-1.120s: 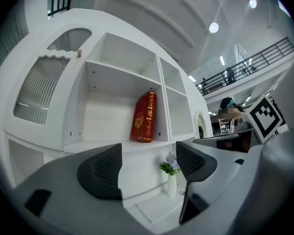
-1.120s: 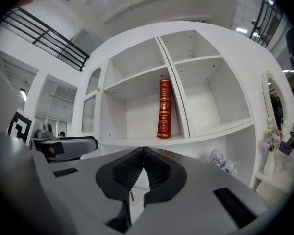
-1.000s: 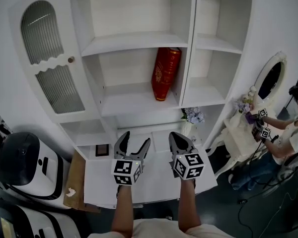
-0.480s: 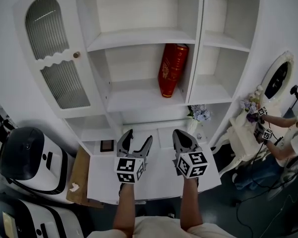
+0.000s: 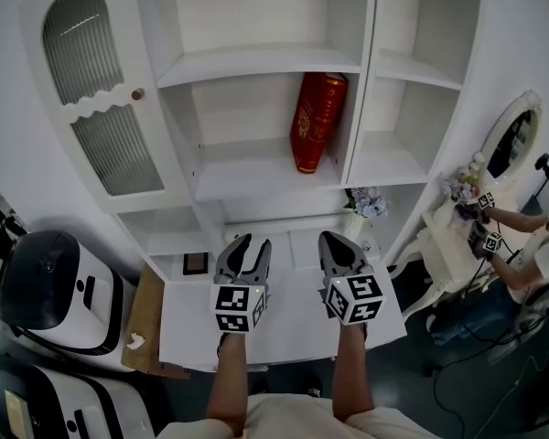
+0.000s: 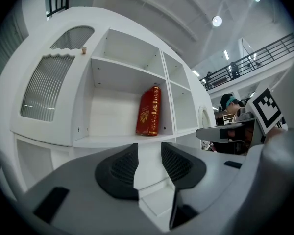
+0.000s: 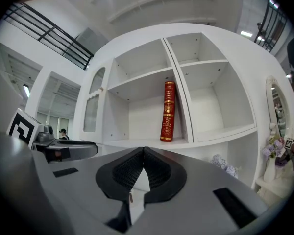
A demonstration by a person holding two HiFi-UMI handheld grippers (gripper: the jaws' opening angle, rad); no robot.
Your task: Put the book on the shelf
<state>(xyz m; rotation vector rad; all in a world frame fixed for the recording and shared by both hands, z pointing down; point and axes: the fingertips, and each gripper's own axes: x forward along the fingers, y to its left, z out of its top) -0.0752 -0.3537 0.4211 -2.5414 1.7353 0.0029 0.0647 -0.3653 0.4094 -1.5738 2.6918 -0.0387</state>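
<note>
The left tongs (image 5: pixel 252 242) are closing, with a gap left between the pads and nothing but air in it. The right tongs (image 5: pixel 334 239) are clenched tip to tip and hold nothing. Both hover side by side, well below the red book (image 5: pixel 317 122) and apart from it, over the white counter (image 5: pixel 188 323) at the foot of the unit.

The red book stands upright on the middle shelf (image 5: pixel 247 176) of the white shelf unit (image 5: pixel 359 80). It is tilted slightly, with its top leaning on the upright partition at its right. The shelf space left of the book is bare, so nothing stands between the tongs and the book.

Below the book and a little right, a bunch of pale flowers (image 5: pixel 371 204) sits near the right tongs. Below and left of the book lies a small dark frame (image 5: pixel 195 263), at the back of the counter. Far left of the book is a cupboard door (image 5: pixel 101 108) with ribbed glass. Lower left of the book are a rounded white machine (image 5: pixel 46 295) and a brown board (image 5: pixel 146 323). Right of the book, well apart, another person (image 5: pixel 540 245) works at a white table under an oval mirror (image 5: pixel 512 144).
</note>
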